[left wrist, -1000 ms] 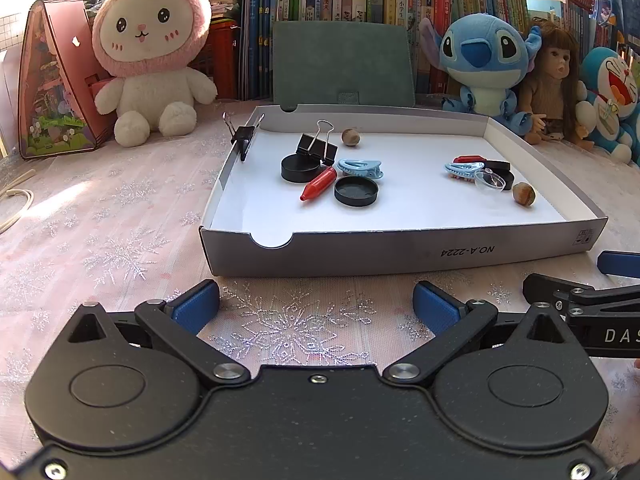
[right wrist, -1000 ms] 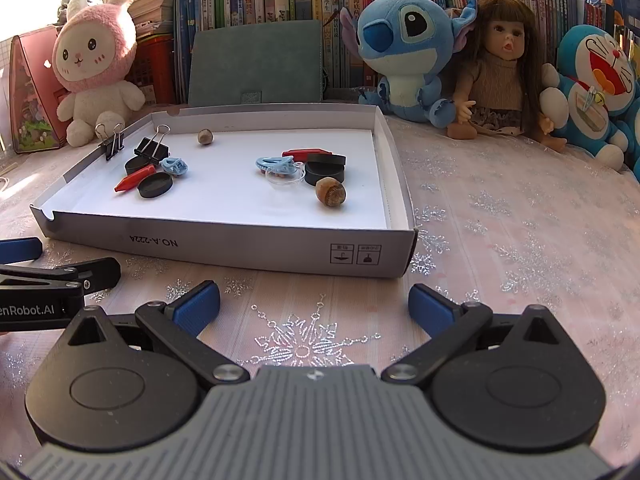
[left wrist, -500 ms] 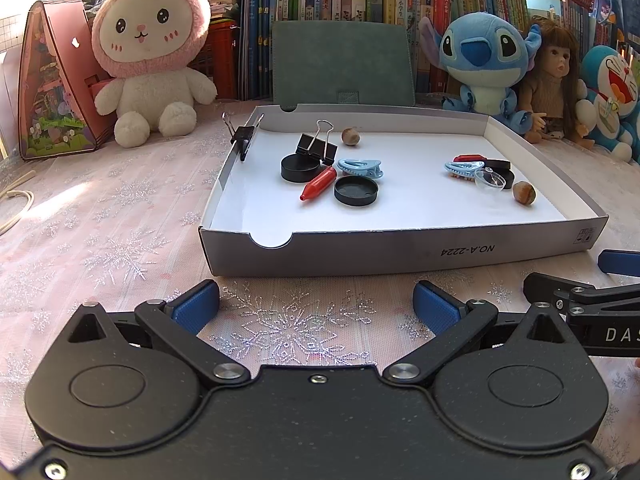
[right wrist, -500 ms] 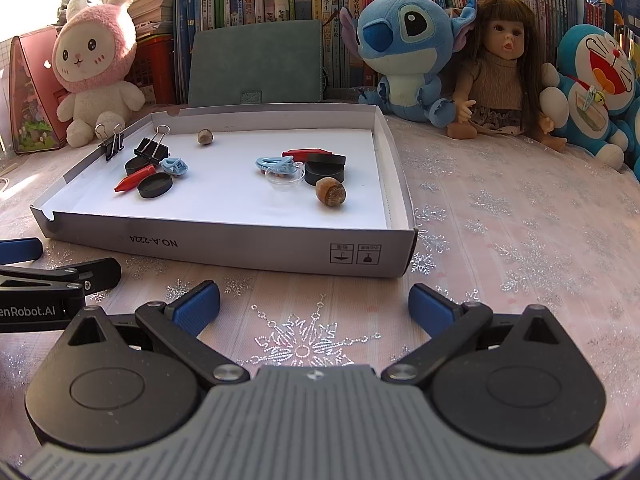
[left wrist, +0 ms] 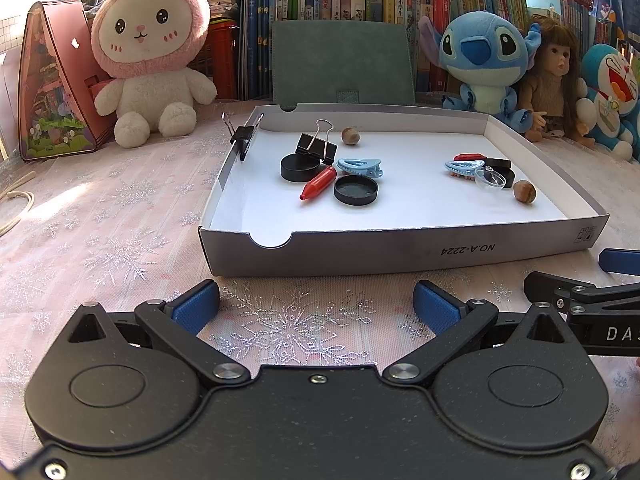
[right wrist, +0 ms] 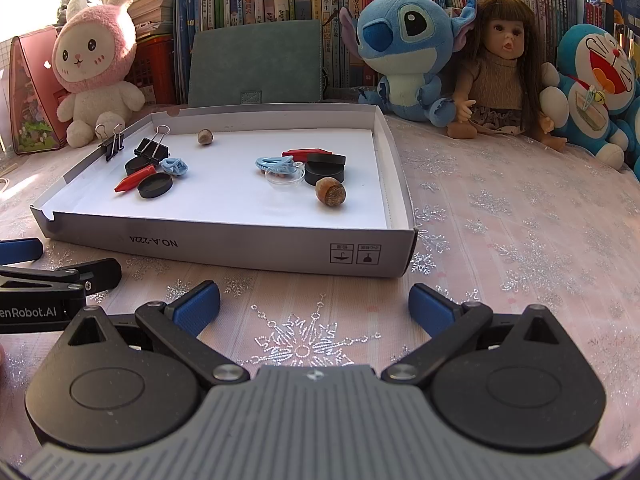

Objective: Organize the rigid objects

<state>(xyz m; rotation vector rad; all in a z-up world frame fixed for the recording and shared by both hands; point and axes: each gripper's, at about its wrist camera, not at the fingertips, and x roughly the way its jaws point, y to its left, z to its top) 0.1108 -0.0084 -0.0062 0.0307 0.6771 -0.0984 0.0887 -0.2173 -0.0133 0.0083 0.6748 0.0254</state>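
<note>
Left gripper [left wrist: 316,306]: fingers spread wide apart, holding nothing, low over the tablecloth just near the tray's near wall.
Tray [left wrist: 400,254]: shallow cardboard box lid, open side up, holding all the small rigid pieces.
Clip on the wall [left wrist: 244,136]: a black binder clip gripping the tray's far-left rim.
Left cluster: a binder clip [left wrist: 316,148], black disc [left wrist: 300,168], red cap [left wrist: 319,184], a second black disc [left wrist: 356,190] and a blue hair clip [left wrist: 360,167], touching or just beside each other; a nut [left wrist: 350,136] lies apart, farther back.
Right cluster: another blue hair clip [right wrist: 272,165], clear dish [right wrist: 285,176], red piece [right wrist: 302,153], stacked black discs [right wrist: 325,168], with a nut [right wrist: 330,191] just nearer.
Right gripper [right wrist: 314,306]: fingers likewise wide apart and empty, near the tray's near-right corner.
Stage: two mixed groups fit either sorting under way or an arrangement already made; the pictures do not settle which.
Handling advice: for any pick, come down over the wall, choose a piece at a cluster's edge, and close slowly, since nuts roll and discs slide.
</note>
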